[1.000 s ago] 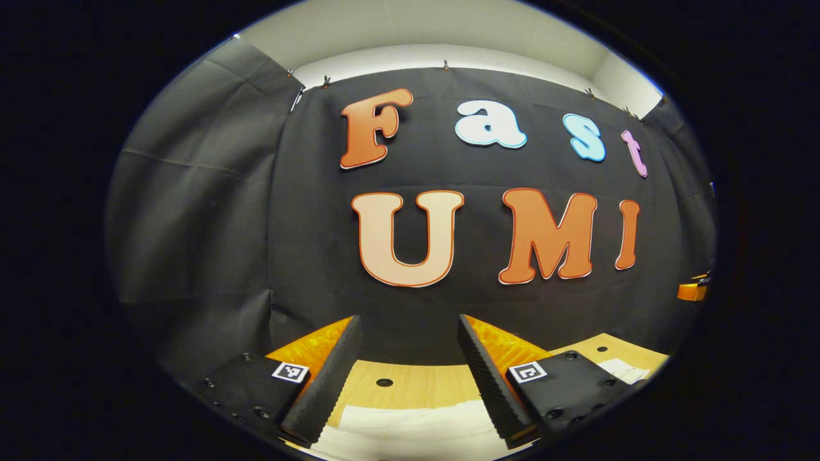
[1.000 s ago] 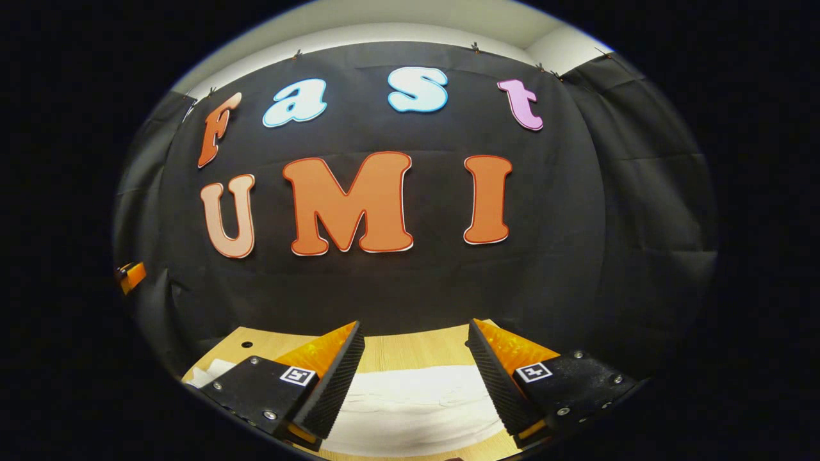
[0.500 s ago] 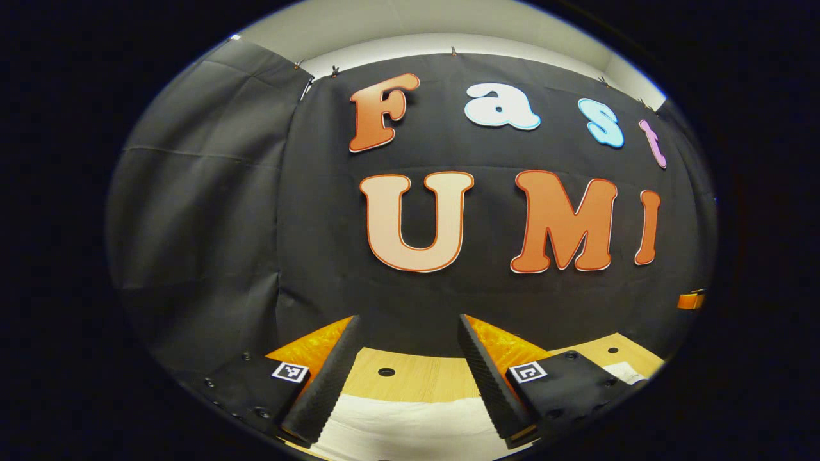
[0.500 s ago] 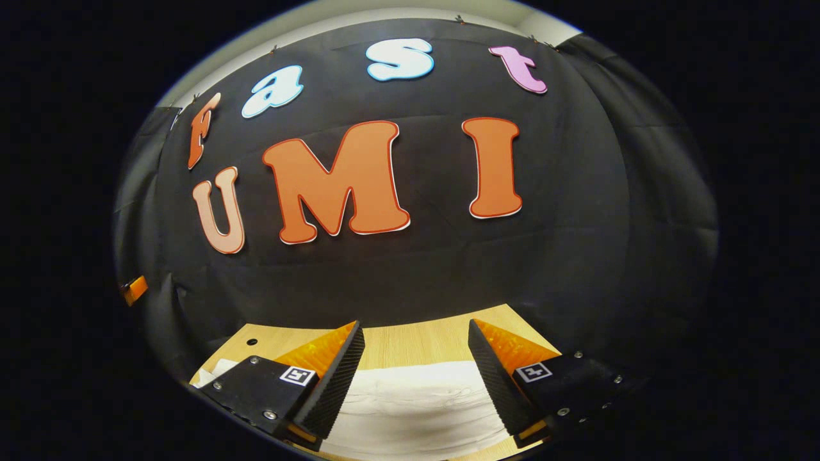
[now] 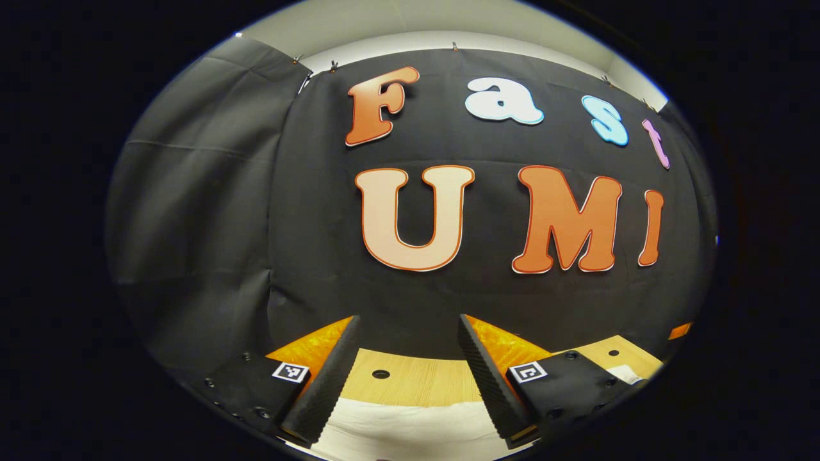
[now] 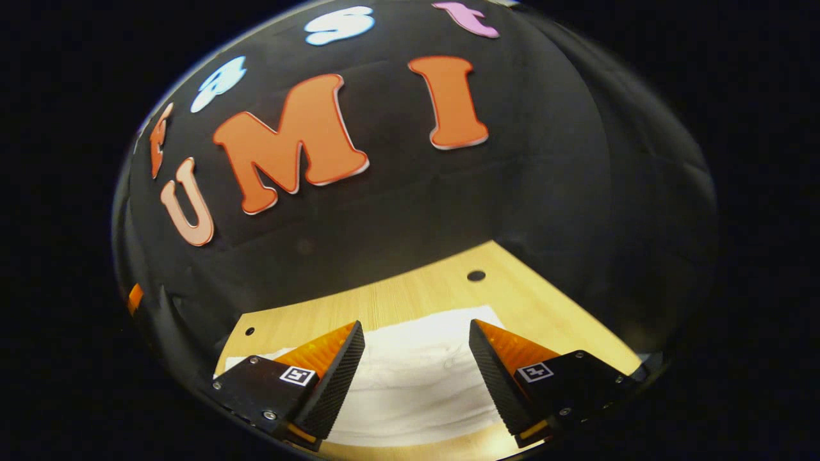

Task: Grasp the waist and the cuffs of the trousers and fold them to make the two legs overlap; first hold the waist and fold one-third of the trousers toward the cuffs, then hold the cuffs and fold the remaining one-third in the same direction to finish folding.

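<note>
The white trousers [image 6: 416, 384] lie on the wooden counter [image 6: 435, 294]. Both the left gripper [image 5: 407, 371] and right gripper [image 6: 416, 378] have their jaws wide apart, holding nothing.

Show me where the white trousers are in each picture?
Left gripper view: the white trousers lie at the bottom, between the left claw's fingers.
Right gripper view: the white trousers lie low in the middle, on the table, reaching between the right claw's fingers.
Shared landmark: the wooden table with small round holes.
</note>
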`<state>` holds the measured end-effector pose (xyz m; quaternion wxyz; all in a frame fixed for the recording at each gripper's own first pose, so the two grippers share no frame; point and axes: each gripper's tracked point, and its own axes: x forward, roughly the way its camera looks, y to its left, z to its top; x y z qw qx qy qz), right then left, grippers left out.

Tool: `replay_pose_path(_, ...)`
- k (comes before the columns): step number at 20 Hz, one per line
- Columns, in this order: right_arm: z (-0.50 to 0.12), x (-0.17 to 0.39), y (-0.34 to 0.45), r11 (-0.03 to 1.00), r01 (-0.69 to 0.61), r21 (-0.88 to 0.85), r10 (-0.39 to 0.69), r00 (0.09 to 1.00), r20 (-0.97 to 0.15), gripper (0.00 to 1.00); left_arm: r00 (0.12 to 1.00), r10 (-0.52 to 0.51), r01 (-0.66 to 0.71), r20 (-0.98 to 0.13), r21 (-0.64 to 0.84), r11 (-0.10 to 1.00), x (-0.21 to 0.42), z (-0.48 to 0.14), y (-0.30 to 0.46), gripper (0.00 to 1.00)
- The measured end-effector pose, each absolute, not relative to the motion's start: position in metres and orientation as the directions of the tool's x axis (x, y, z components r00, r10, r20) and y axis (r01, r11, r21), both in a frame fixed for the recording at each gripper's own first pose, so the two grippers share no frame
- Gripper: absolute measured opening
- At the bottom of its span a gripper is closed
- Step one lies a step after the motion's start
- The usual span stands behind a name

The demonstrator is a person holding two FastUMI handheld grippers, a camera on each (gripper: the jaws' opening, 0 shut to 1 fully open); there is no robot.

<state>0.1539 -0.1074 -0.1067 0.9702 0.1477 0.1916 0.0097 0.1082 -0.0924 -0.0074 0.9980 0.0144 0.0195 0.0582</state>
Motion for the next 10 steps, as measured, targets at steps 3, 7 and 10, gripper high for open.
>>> replay_pose_path(3,-0.163,0.15,-0.127,0.906,0.163,0.39,0.053,0.871,-0.488,0.99,0.99,0.128,-0.127,-0.054,0.02,0.992,0.11,-0.015,-0.083,0.98)
replay_pose_path(7,-0.222,0.135,-0.126,0.782,0.298,0.548,0.123,0.787,-0.605,0.99,0.986,0.148,-0.149,-0.076,-0.009,0.989,0.109,-0.024,-0.067,0.98)
replay_pose_path(10,-0.26,0.109,-0.145,0.739,0.384,0.554,0.125,0.73,-0.672,0.99,0.98,0.171,-0.173,-0.099,-0.02,0.985,0.106,-0.032,-0.055,0.98)
